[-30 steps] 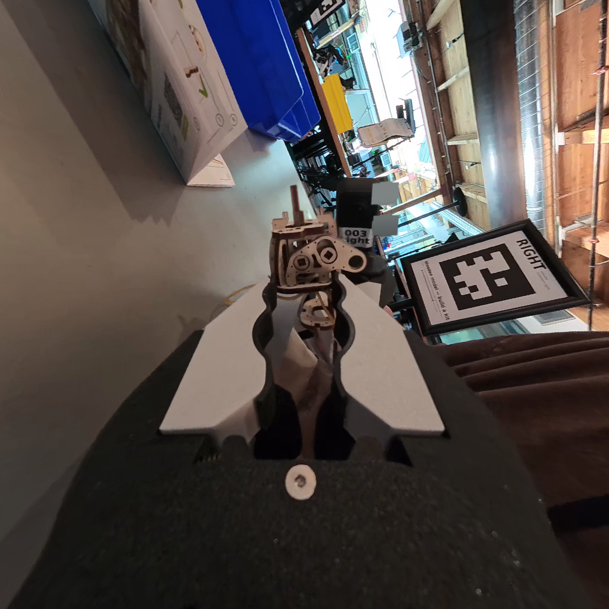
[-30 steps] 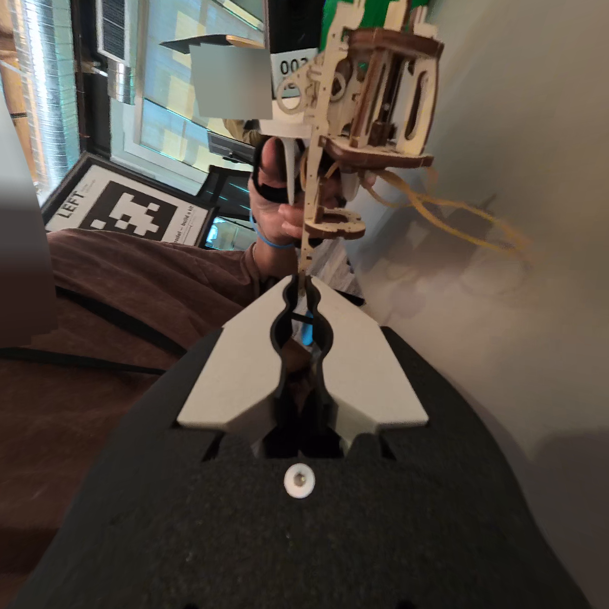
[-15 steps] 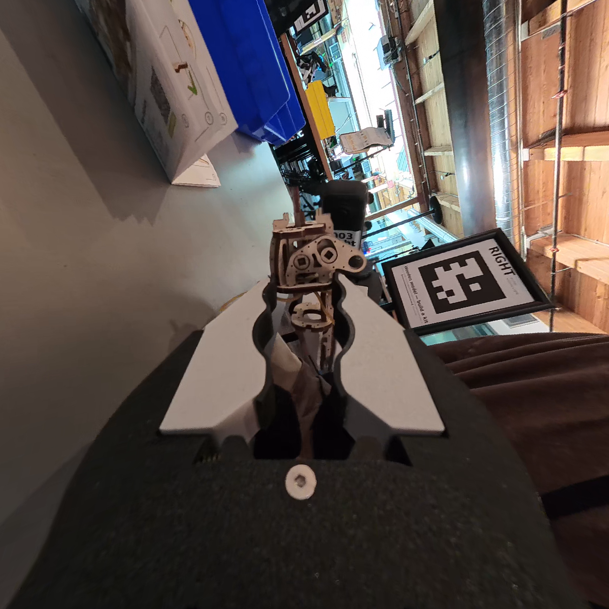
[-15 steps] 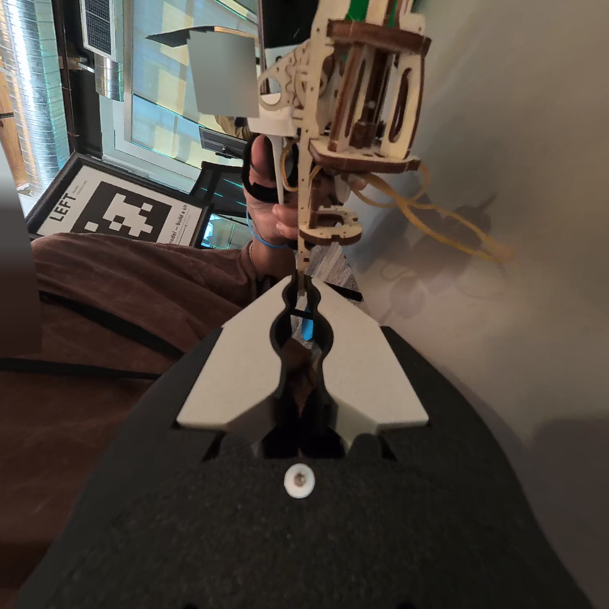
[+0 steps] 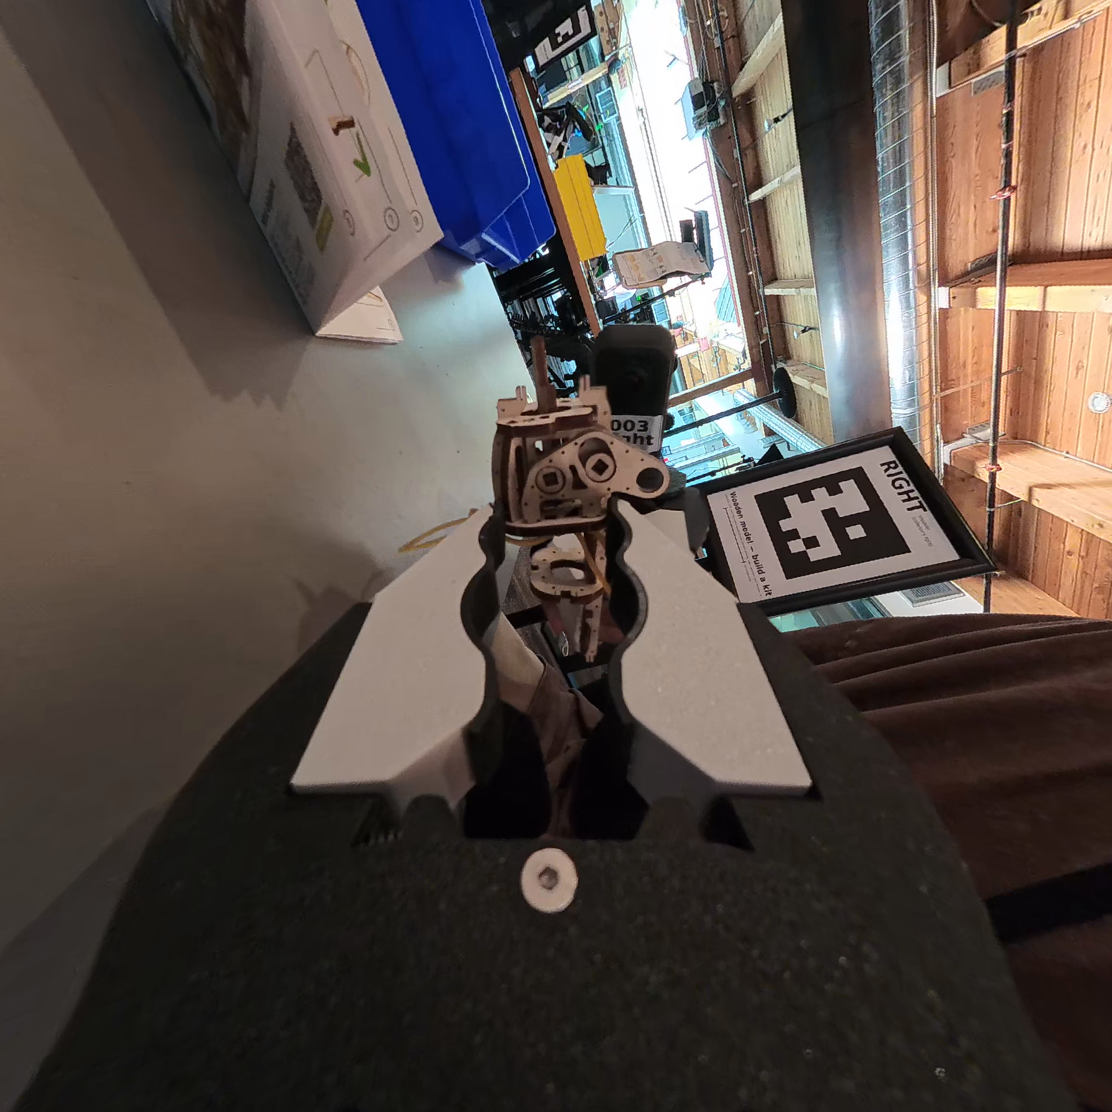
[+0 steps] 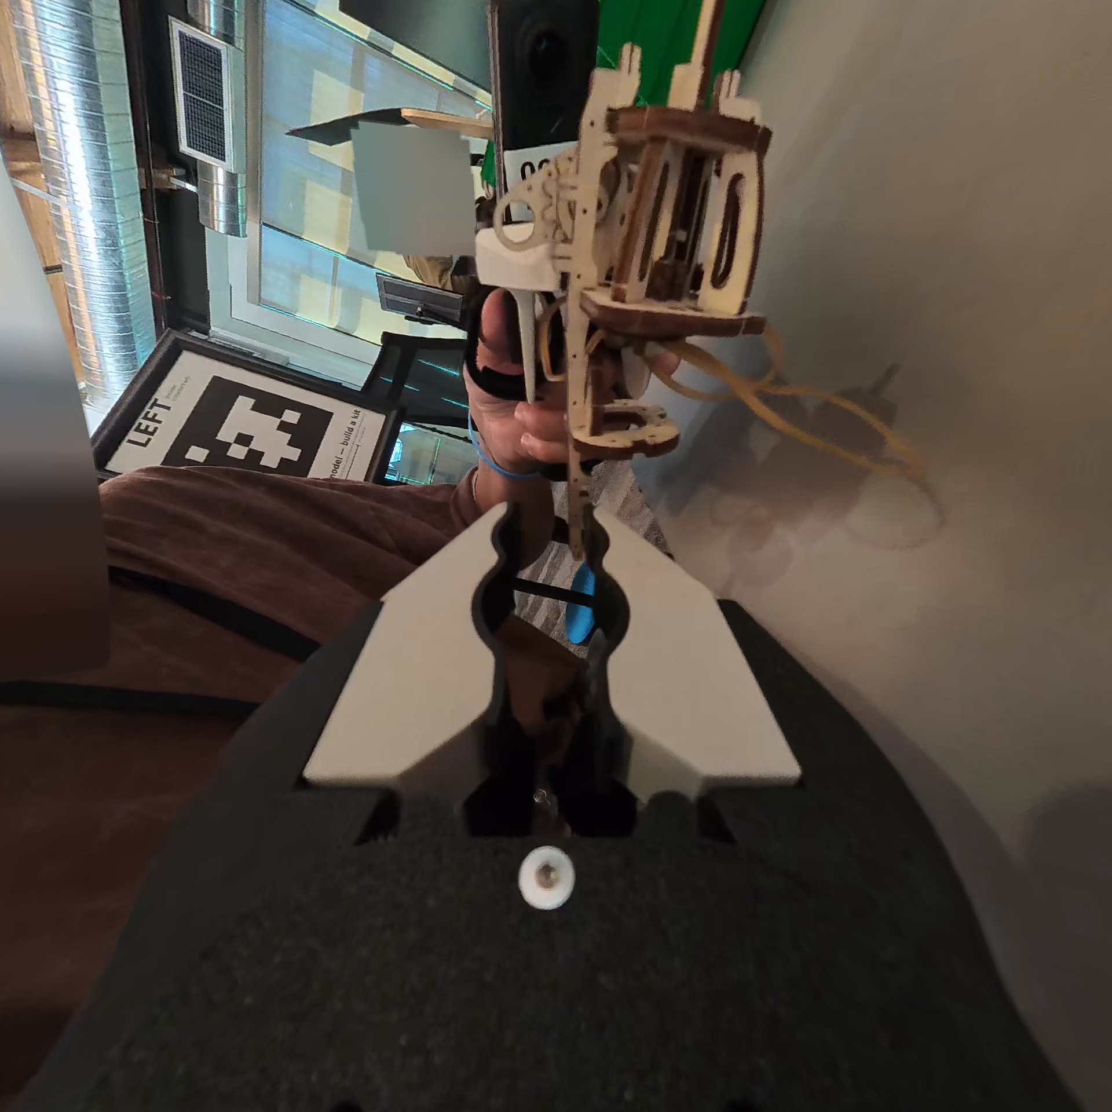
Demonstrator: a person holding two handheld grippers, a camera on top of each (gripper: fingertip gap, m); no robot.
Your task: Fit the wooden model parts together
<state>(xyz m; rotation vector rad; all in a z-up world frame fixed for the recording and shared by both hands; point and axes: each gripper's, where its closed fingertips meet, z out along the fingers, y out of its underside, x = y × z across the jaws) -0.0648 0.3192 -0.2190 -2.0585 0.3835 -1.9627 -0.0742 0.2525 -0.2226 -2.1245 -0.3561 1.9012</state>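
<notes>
Pale tan wooden model [image 5: 571, 481] w/ dark brown edges; yellow rubber bands [image 6: 782, 385]; blue bin [image 5: 469, 120].

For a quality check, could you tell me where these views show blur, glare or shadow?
Left wrist view: wooden model sharp, bright windows behind blown out. Right wrist view: the model looks slightly soft, its rubber bands blurred, their shadow cast on the grey table.

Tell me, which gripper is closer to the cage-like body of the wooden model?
Left. The left gripper clamps the wooden model just under its cage. The right gripper is open around the lower tip of the model's thin plate, farther from the cage.
</notes>
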